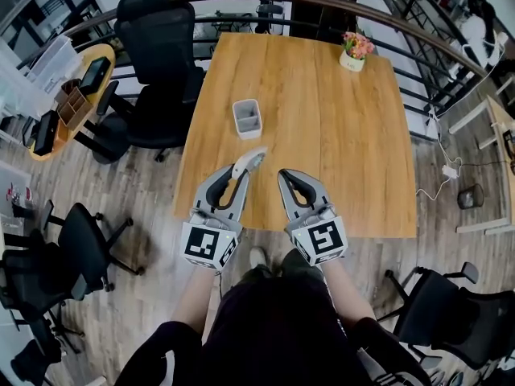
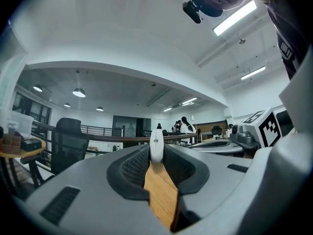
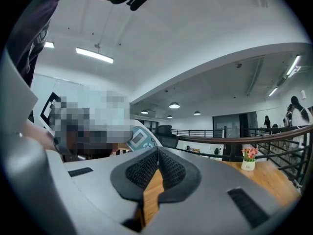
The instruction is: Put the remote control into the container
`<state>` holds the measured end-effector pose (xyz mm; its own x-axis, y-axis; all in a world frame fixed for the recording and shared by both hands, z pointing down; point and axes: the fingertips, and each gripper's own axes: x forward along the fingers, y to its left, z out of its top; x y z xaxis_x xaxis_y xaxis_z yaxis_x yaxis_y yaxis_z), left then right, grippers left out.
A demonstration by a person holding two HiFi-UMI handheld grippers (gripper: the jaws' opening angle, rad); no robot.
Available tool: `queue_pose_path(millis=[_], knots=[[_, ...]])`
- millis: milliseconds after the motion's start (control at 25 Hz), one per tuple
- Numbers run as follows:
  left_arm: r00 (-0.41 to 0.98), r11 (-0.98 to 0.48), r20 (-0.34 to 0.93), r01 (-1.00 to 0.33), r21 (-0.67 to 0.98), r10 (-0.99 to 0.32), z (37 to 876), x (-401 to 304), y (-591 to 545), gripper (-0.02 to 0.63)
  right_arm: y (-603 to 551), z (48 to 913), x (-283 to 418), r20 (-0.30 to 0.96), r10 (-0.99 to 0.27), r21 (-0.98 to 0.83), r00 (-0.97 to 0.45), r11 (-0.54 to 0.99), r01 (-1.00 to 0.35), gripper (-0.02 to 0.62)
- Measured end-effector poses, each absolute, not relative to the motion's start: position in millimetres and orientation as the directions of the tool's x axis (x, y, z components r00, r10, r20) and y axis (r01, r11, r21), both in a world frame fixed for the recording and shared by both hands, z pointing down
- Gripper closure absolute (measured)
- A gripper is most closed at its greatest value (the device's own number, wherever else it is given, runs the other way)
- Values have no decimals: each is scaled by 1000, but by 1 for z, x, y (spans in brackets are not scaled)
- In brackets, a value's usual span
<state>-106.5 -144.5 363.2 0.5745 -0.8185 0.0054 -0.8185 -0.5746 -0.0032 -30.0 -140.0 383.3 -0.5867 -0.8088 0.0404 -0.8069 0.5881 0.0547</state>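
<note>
Low centre, my left gripper (image 1: 238, 179) pinched the remote (image 1: 251, 159) end-on, ready for the container (image 1: 247, 119) above; right gripper (image 1: 286, 177) closed, empty.

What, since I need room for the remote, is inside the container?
Head view shows the container split by a divider, both compartments apparently empty; the floor behind its near wall is hidden. The remote control is clamped in the left gripper.

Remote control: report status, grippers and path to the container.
Left gripper shut on the remote control, its tip sticking out forward. Right gripper shut, empty. Container upright on the table ahead, not yet reached. Nothing between them.
</note>
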Motion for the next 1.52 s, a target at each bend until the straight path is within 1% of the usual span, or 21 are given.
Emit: queue_pose_path(millis=[320,600,920,1200,1400,1520], knots=[[543,-543,9,-839,-11,-839,365,-90,-200,512,-197,383,-13,36,-785,65,-618,619,-783,577],[458,-459,39,-887,-50,-888,365,-72,-262,512,-265,381,10,7,-731,46,-682,682,-730,577],[371,-378,74,-918,-123,-926,359,-81,-314,512,-325,385,10,-6,-689,2,-725,725,-689,577],[404,-422,139,-897,-135,-904,388,-103,-363,512,-372,416,-12,7,-702,-53,-712,710,-702,577],[444,-474,195,-869,-146,-875,431,-124,-405,512,-409,460,-40,51,-732,-104,-680,673,-732,577],[470,-503,224,-856,-122,-854,461,-131,-431,512,-429,494,-53,84,-740,-135,-667,655,-743,577]])
